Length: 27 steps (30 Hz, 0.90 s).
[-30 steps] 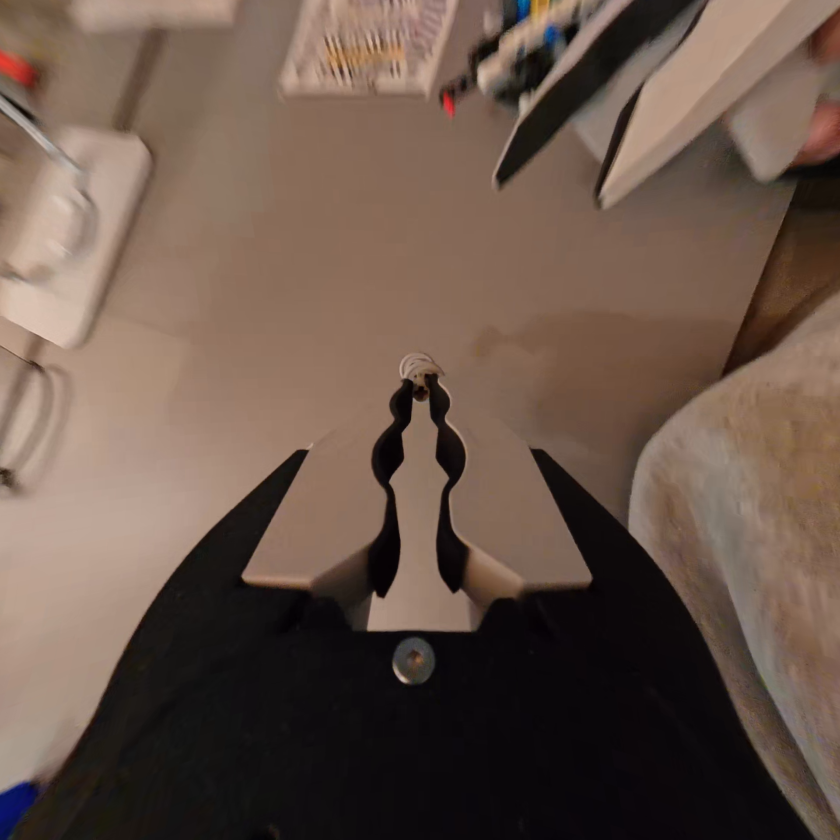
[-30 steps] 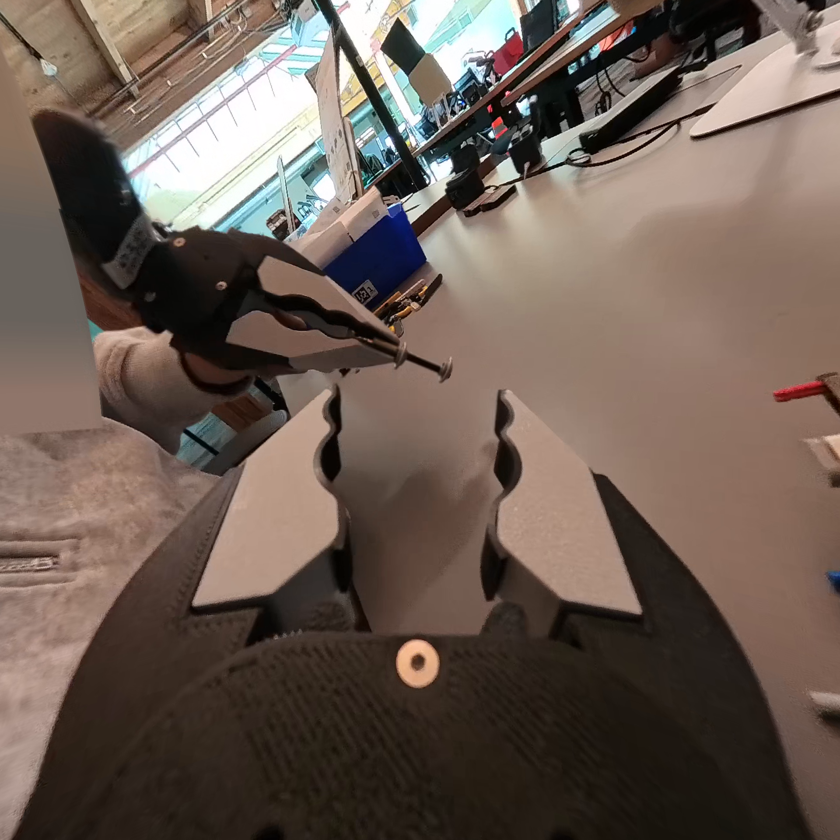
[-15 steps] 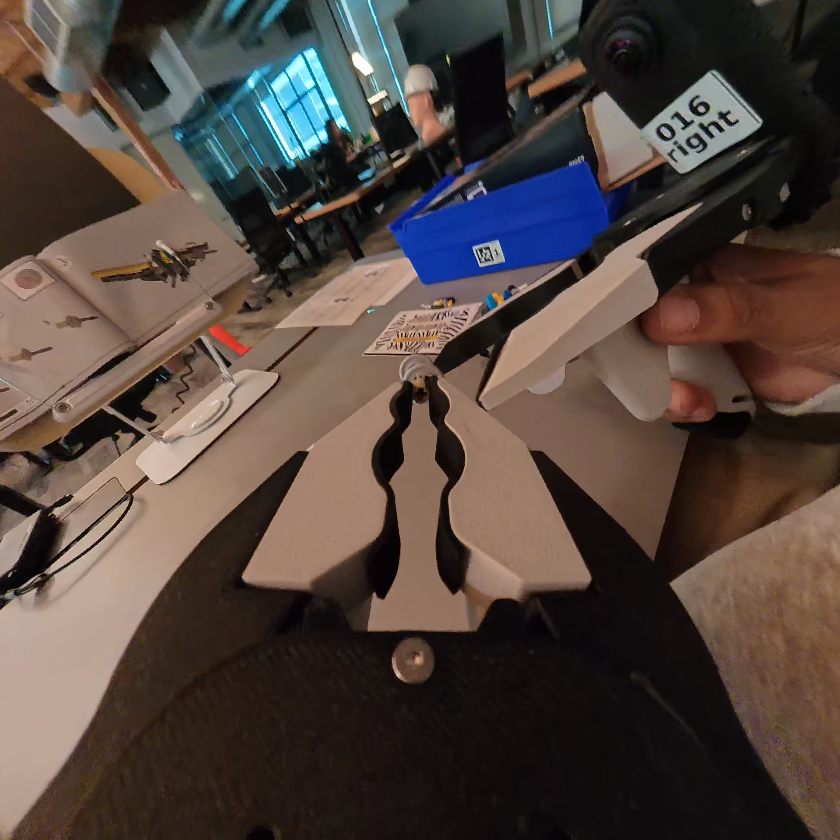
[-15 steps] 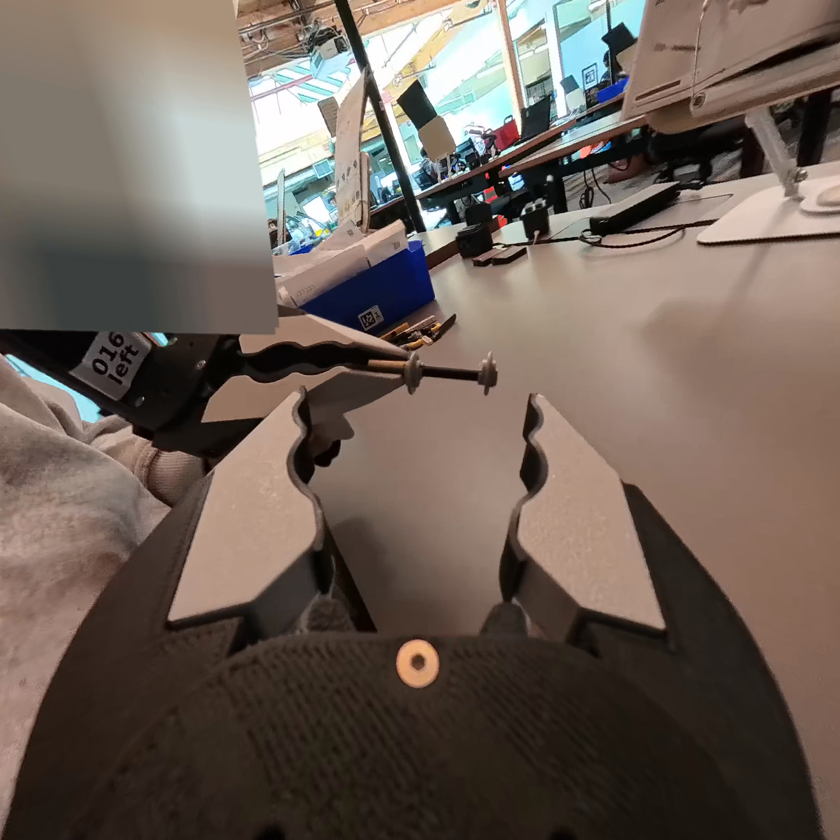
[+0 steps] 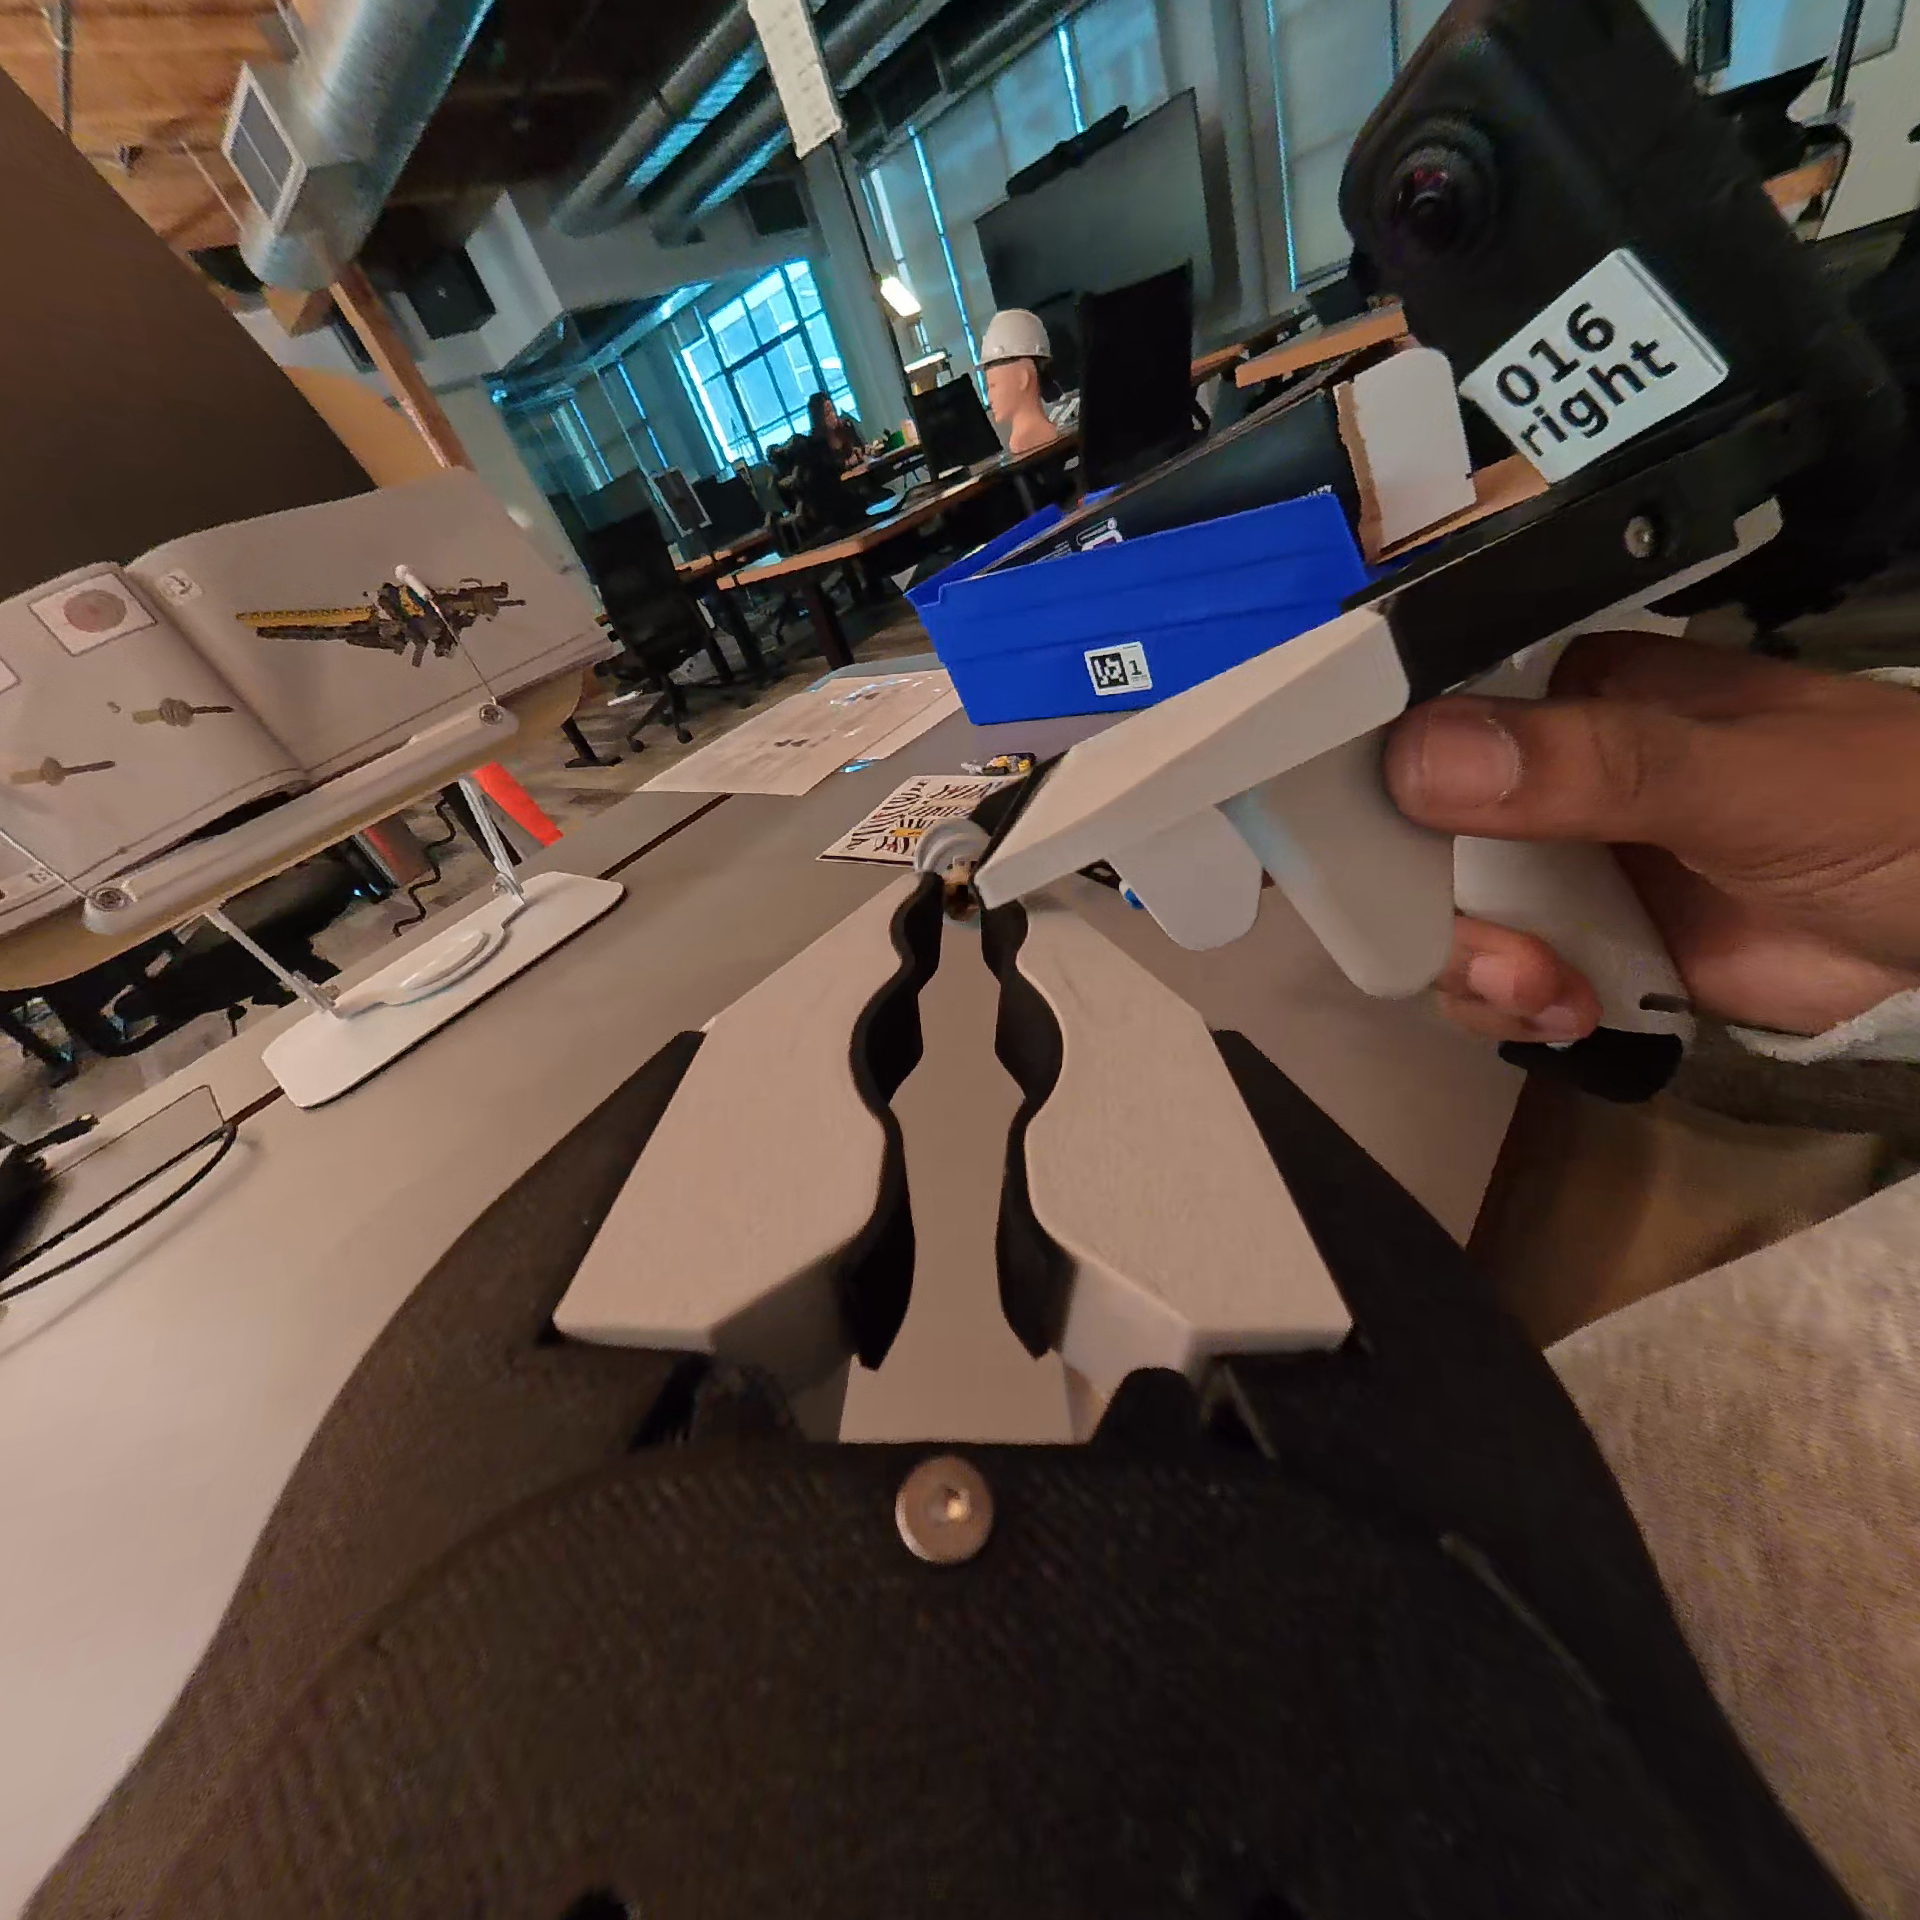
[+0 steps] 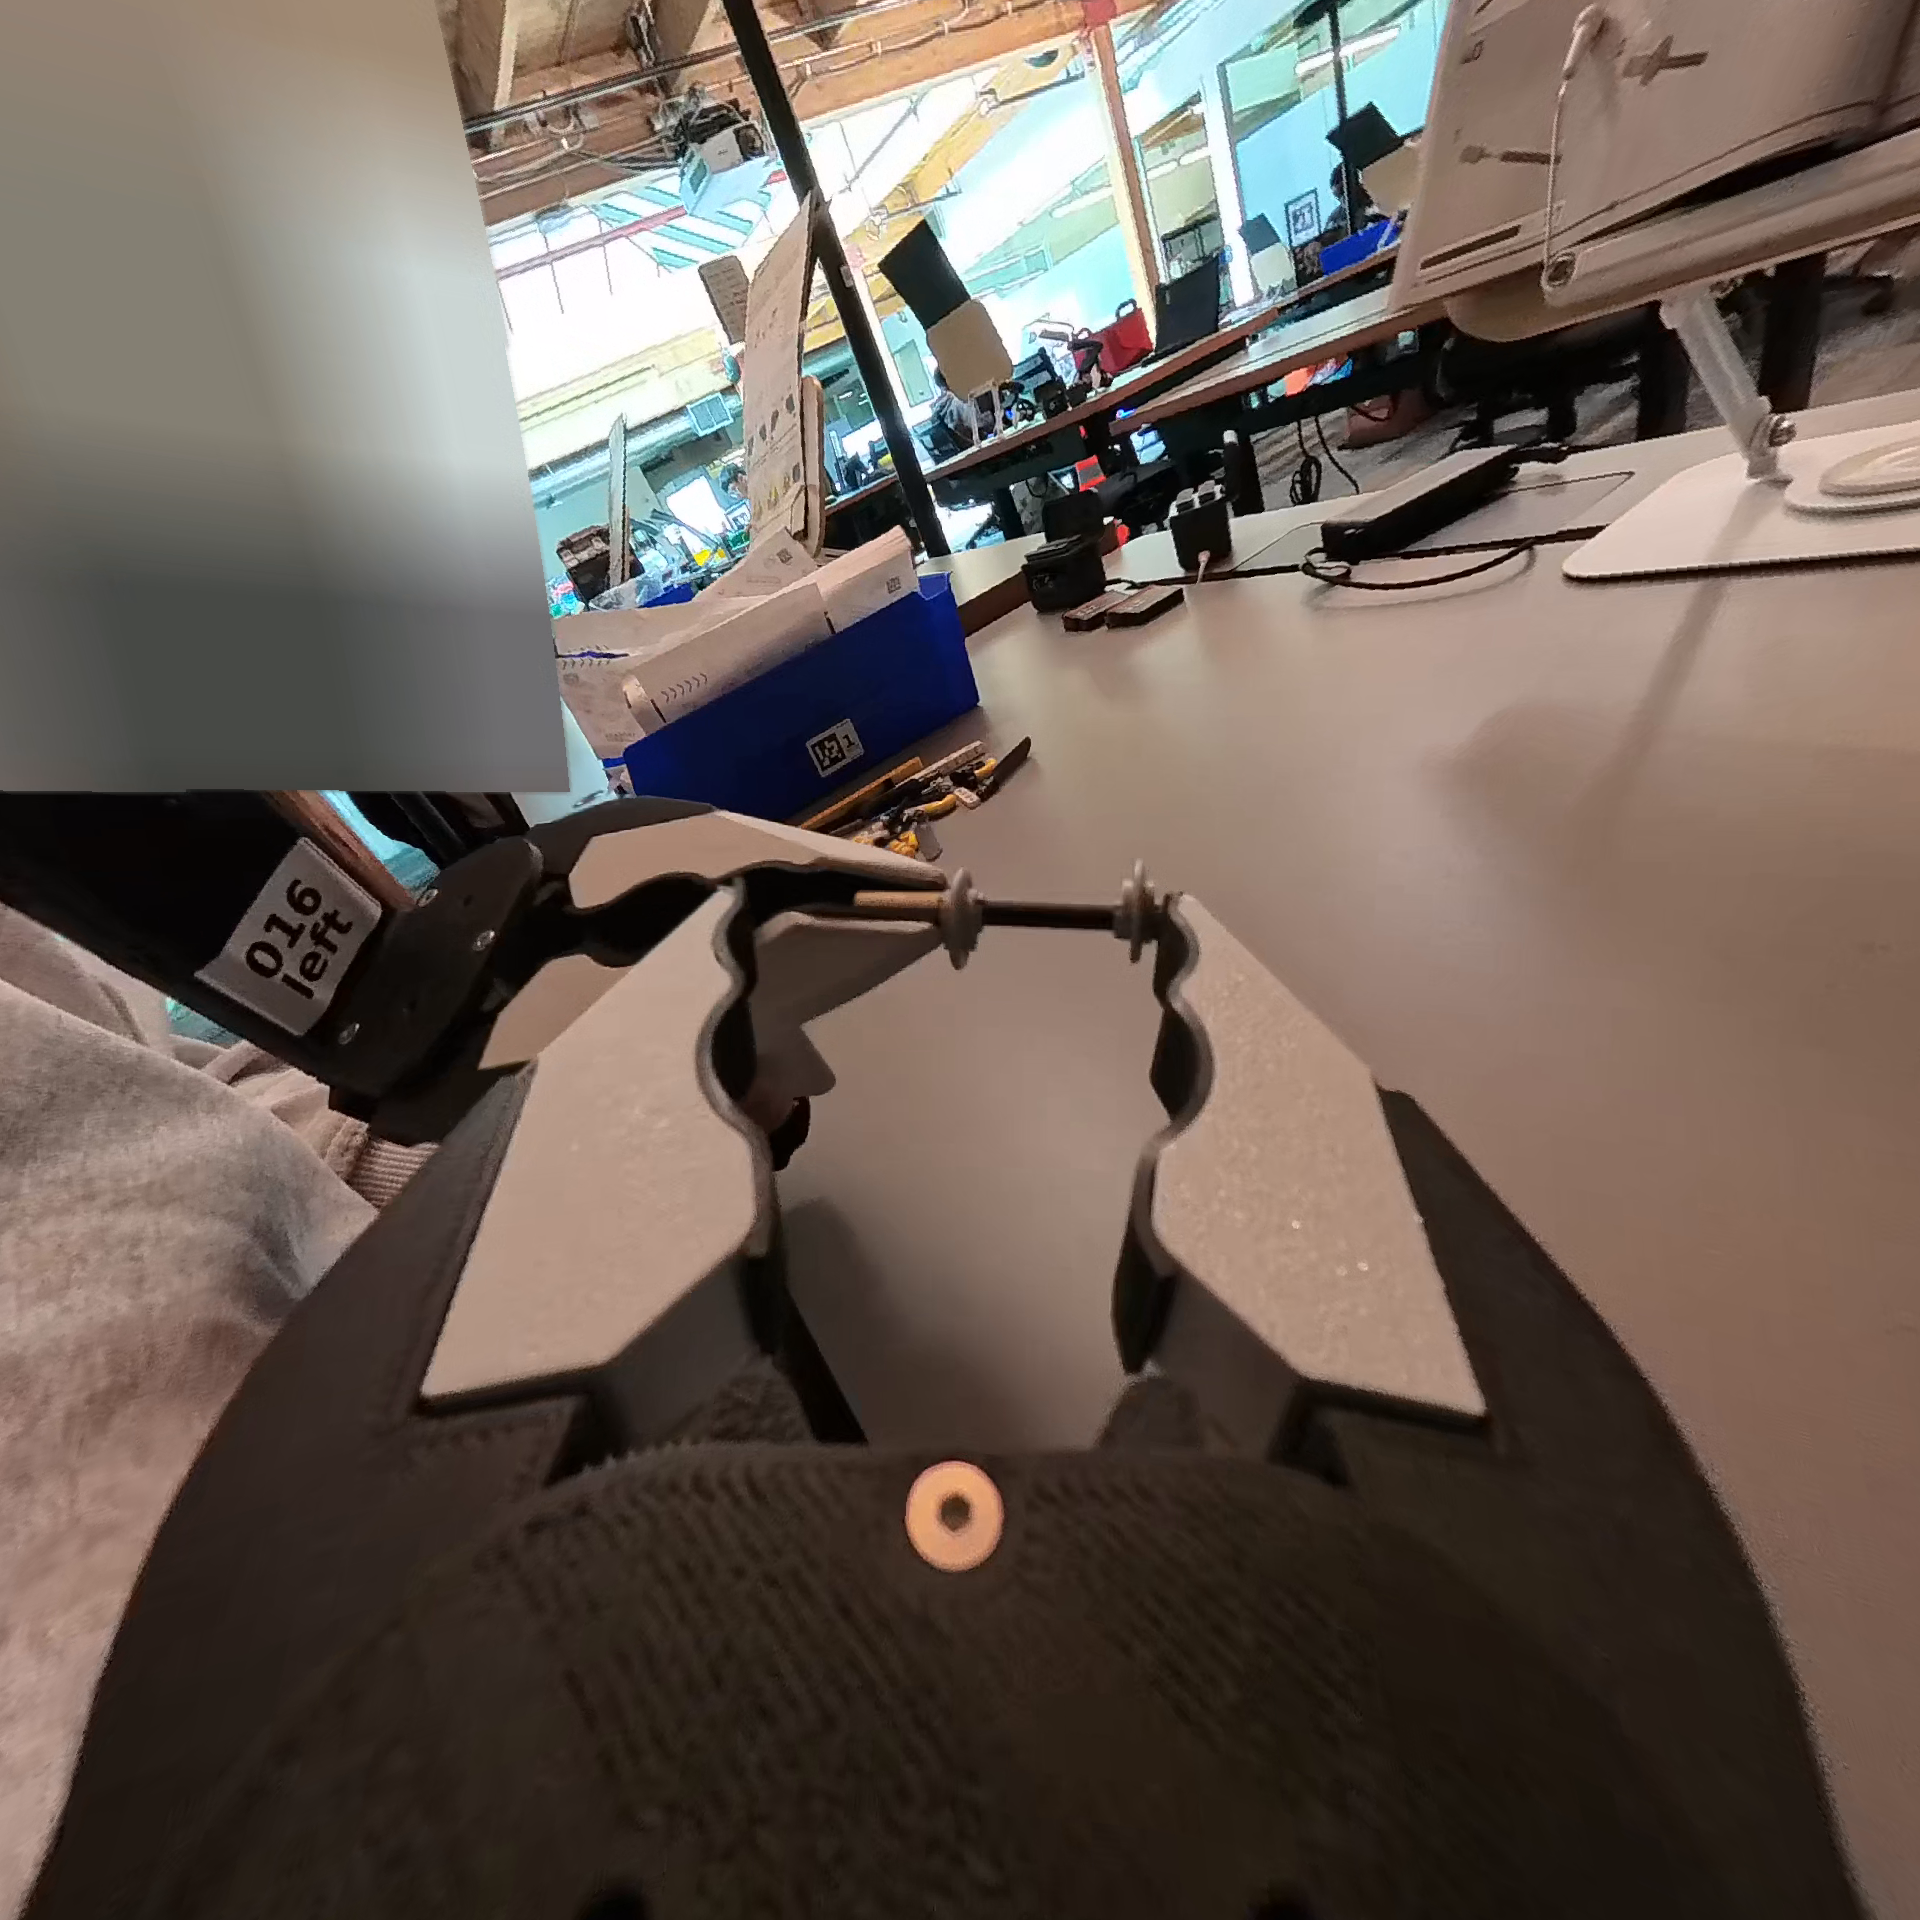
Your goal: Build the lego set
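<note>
My left gripper (image 5: 958,902) is shut on the tan end of a thin black axle; only a grey bush (image 5: 950,844) shows past its tips. In the right wrist view, the left gripper (image 6: 914,885) comes in from the left and holds the axle (image 6: 1049,914) level above the grey table (image 6: 1455,935). The axle carries two grey bushes (image 6: 962,916). My right gripper (image 6: 956,925) is open, with the axle spanning the gap between its fingertips. The far bush (image 6: 1139,910) sits against its right fingertip (image 6: 1195,935). The right gripper (image 5: 1143,800) shows in the left wrist view, held by a hand.
A blue bin (image 6: 810,717) with papers stands at the back, also in the left wrist view (image 5: 1143,613). Loose lego parts (image 6: 914,790) lie beside it. An open instruction booklet (image 5: 260,665) rests on a white stand (image 5: 447,956). Black boxes and cables (image 6: 1403,520) lie farther back. Both grippers' tips are close together, under 4 cm apart.
My left gripper has tilted up from facing the table to level, still holding the axle. My right gripper has moved in, so the axle now lies between its open fingertips.
</note>
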Each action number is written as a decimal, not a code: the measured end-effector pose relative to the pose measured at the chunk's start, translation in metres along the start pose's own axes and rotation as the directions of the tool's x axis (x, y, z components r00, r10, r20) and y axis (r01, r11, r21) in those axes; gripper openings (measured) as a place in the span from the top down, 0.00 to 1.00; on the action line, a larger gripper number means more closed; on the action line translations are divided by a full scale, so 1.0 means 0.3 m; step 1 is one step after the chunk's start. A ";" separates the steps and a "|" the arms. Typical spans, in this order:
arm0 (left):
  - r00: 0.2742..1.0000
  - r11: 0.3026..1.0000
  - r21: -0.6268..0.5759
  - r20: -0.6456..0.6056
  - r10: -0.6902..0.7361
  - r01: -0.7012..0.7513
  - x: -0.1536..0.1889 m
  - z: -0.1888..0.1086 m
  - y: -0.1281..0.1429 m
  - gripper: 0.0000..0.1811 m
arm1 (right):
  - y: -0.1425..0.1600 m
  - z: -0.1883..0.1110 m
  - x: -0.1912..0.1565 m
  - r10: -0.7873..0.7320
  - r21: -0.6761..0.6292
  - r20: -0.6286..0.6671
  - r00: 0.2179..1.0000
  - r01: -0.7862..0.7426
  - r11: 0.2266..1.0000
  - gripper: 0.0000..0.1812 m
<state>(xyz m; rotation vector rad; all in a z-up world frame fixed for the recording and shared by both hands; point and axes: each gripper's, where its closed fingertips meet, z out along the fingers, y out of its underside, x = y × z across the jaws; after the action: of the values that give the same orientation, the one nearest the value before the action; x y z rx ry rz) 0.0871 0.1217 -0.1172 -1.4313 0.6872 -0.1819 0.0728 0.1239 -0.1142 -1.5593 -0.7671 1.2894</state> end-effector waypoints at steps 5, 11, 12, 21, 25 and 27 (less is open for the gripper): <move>0.998 0.998 0.006 0.006 0.070 -0.070 0.013 0.001 0.005 0.97 | 0.015 -0.003 0.008 0.022 -0.024 0.009 1.000 -0.022 0.999 0.59; 0.987 0.988 -0.002 -0.037 0.153 -0.153 0.036 -0.003 0.022 0.97 | 0.031 -0.007 0.019 0.046 -0.050 0.019 0.999 -0.045 0.998 0.63; 0.985 0.986 -0.019 -0.048 0.165 -0.166 0.034 -0.002 0.032 0.97 | 0.035 -0.010 0.027 0.049 -0.059 0.016 0.999 -0.048 0.997 0.65; 0.915 0.913 -0.080 -0.088 0.394 -0.401 0.038 -0.007 0.093 0.97 | 0.096 -0.009 0.060 0.035 -0.171 -0.009 0.999 -0.037 0.985 0.69; 0.915 0.914 -0.070 -0.094 0.392 -0.399 0.040 -0.009 0.096 0.97 | 0.099 -0.008 0.061 0.015 -0.178 -0.009 1.000 -0.017 0.984 0.69; 0.916 0.916 -0.068 -0.099 0.388 -0.395 0.041 -0.010 0.097 0.97 | 0.102 -0.007 0.061 0.019 -0.184 -0.005 1.000 -0.020 0.983 0.69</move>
<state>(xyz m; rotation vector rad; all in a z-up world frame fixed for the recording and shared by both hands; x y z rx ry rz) 0.0871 0.1175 -0.1486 -1.3428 1.0474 0.1049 0.0765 0.1286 -0.1495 -1.7191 -0.8913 1.2585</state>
